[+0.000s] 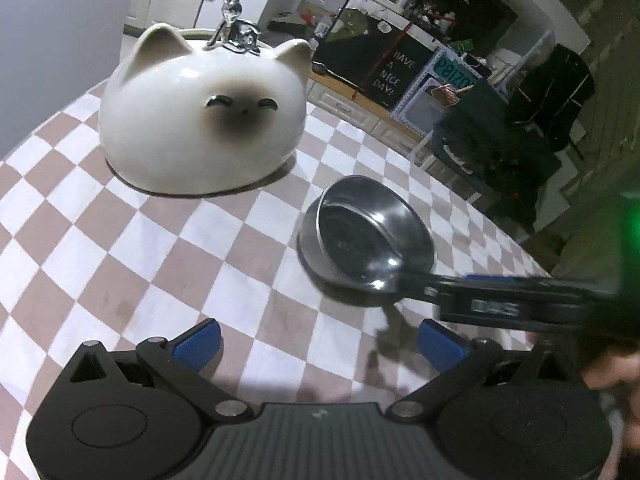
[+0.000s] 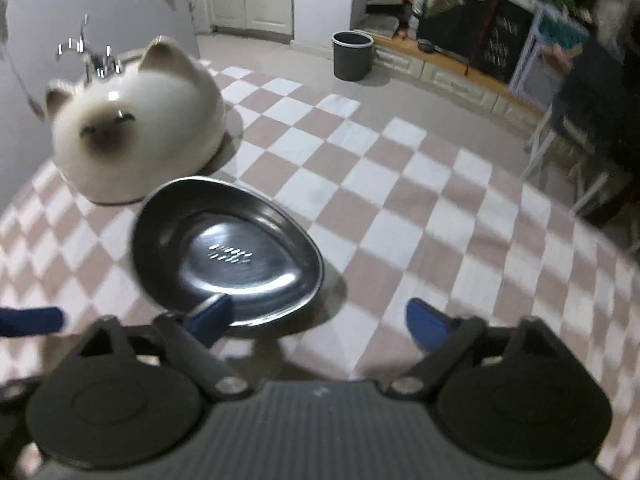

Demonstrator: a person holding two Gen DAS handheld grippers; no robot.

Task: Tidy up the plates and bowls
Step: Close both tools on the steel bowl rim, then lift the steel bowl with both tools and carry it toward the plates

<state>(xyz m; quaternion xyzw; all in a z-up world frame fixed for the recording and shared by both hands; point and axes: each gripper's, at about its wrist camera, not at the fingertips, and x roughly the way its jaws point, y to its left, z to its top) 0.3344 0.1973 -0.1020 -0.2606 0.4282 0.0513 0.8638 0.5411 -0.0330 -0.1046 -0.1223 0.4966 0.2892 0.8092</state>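
A shallow steel dish (image 1: 368,232) lies on the checkered tablecloth (image 1: 160,264), right of centre. In the left wrist view a second steel rim shows under its left side. A white cat-shaped ceramic bowl (image 1: 200,120) stands upside down behind it. My left gripper (image 1: 320,344) hangs open over bare cloth in front of the dish and holds nothing. My right gripper (image 2: 320,320) is open at the dish (image 2: 228,252). Its left pad (image 2: 212,316) lies over the near rim, and its right pad (image 2: 428,328) stands clear over the cloth. One right finger (image 1: 416,286) reaches the dish from the right.
A silver rabbit figurine (image 1: 236,20) stands behind the cat bowl (image 2: 140,128). The table edge curves along the right. Beyond it are a dark chair (image 1: 492,152), a grey bin (image 2: 352,56) on the floor and a low counter with a chalkboard sign (image 1: 394,74).
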